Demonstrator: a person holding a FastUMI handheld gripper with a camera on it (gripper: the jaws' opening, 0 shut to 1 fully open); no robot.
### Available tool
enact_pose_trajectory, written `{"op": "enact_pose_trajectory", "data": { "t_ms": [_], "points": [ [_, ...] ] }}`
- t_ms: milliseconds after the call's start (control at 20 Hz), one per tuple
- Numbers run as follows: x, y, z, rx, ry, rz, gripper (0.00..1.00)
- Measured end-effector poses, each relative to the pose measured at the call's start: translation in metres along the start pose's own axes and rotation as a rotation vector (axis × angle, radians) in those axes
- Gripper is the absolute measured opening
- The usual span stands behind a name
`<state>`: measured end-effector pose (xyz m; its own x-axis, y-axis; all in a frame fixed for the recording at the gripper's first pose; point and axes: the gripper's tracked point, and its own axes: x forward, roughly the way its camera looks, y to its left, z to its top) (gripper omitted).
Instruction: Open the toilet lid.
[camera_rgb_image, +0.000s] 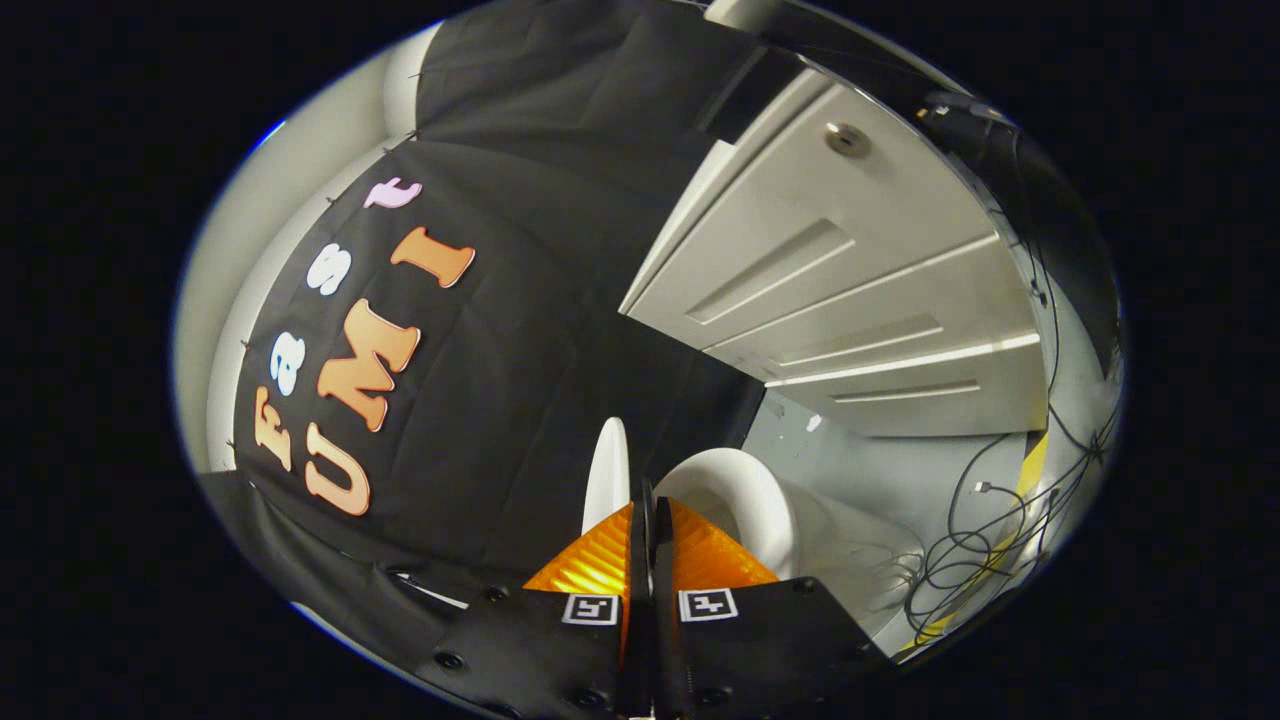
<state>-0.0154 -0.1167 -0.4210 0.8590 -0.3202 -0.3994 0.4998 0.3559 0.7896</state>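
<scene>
One claw (650, 500) in the gripper view, two fingers (600, 565) pressed together at the tips, clenched on nothing I can see between them. View is rolled hard, so everything sits tilted.

One toilet just beyond the fingertips. One toilet lid (607, 470) already raised, seen edge-on as a narrow white oval right at the tips, against the black cloth wall (520, 400). Whether the tips touch the lid or just sit in front of it, I cannot tell; the fisheye squashes that spot. One seat ring (765, 500) beside the lid, open bowl facing the camera.

One white panelled door (850, 280), closed, with one round metal fitting (847, 139) on its upper part. Three recessed panels counted on the door face.

One tangle of dark cables (985, 545) on the pale floor (880, 470) beside the toilet, strand count unreadable. One yellow-and-black strip (1030, 465) runs along the floor edge behind the cables.

Two square markers (590, 608) on the claw body, one per finger base.
</scene>
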Motion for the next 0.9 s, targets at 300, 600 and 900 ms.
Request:
{"op": "enact_pose_trajectory", "data": {
  "t_ms": [300,600,900],
  "points": [
    [-0.019,0.081,0.004,-0.090,-0.036,0.057,0.08],
    [-0.026,0.156,0.000,-0.260,-0.084,0.085,0.08],
    [-0.034,0.189,-0.008,-0.323,-0.069,0.087,0.09]
  ]
}}
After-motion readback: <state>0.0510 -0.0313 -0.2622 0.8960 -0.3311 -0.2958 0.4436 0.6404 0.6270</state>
